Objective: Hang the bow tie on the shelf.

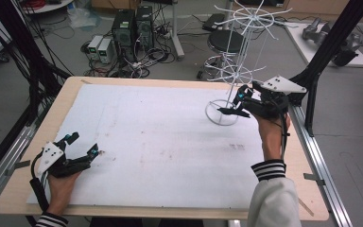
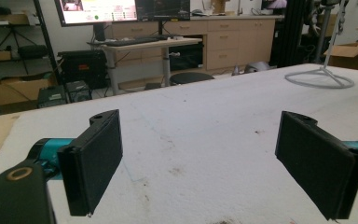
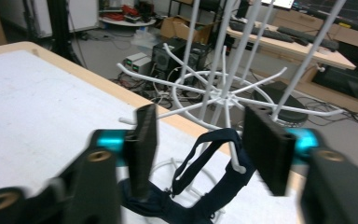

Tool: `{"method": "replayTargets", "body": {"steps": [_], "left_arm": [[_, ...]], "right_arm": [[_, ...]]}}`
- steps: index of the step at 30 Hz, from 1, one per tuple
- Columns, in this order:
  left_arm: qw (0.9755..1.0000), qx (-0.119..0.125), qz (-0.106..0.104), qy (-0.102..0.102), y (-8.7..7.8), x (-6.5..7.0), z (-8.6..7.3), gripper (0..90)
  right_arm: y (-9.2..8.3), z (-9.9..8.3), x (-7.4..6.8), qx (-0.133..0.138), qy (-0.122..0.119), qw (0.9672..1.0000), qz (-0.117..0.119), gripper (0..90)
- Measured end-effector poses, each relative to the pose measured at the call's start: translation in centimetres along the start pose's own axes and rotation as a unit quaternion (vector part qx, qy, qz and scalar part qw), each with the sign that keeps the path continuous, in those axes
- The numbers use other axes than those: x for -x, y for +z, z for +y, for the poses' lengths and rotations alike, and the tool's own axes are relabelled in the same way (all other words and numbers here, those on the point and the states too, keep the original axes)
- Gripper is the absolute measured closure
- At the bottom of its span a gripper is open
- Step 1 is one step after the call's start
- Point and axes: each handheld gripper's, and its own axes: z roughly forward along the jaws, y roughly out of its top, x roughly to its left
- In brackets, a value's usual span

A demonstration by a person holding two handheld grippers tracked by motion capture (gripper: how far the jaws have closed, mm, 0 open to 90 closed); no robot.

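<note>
You work at a white foam sheet [image 1: 160, 142] laid over a wooden table [image 1: 9, 198], with computer towers, cables and a stool on the floor beyond the far edge.

At the near left, your left gripper [image 1: 82, 146] rests low on the sheet with its jaws spread wide and nothing between them; in the left gripper view the two black pads [image 2: 93, 161] frame only bare, lightly stained foam. Leave it parked there, well apart from the action, so it stays off the rack.

Toward the far right stands the white wire rack [image 1: 238, 52], its ring base [image 1: 222, 113] on the sheet. Your right gripper [image 1: 238, 101] is up against it, just above that base. In the right gripper view its jaws stand open, and between and below them a dark blue strap [image 3: 214, 158] of fabric loops over the upturned tip of one wire hook [image 3: 235, 161]. The rest of the fabric hangs beneath the jaws, so what kind of item it is cannot be told.

The step looks like either hanging the fabric or lifting it off. For either, keep the loop clear of the hook's tip before you pull sideways, and move gently: the rack is light and top-heavy, so a snagged strap could tip it.
</note>
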Motion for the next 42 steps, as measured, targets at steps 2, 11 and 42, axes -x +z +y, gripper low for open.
{"method": "replayTargets", "body": {"steps": [2, 11, 42], "left_arm": [[1.0, 0.0, 0.0, 0.0, 0.0, 0.0, 0.0, 15.2], [1.0, 0.003, 0.001, 0.005, -0.1, 0.1, 0.0, 15.2], [0.9999, 0.011, 0.002, -0.002, -0.2, 0.0, -0.1, 15.2]], "right_arm": [[-0.1, -0.1, -0.1, 0.005, 0.002, 1.0, -0.005, 26.9], [-1.4, -1.4, -0.9, 0.044, 0.038, 0.9978, 0.03, 11.4], [-3.6, -17.6, -7.5, 0.116, 0.076, 0.9902, 0.02, 10.9]]}}
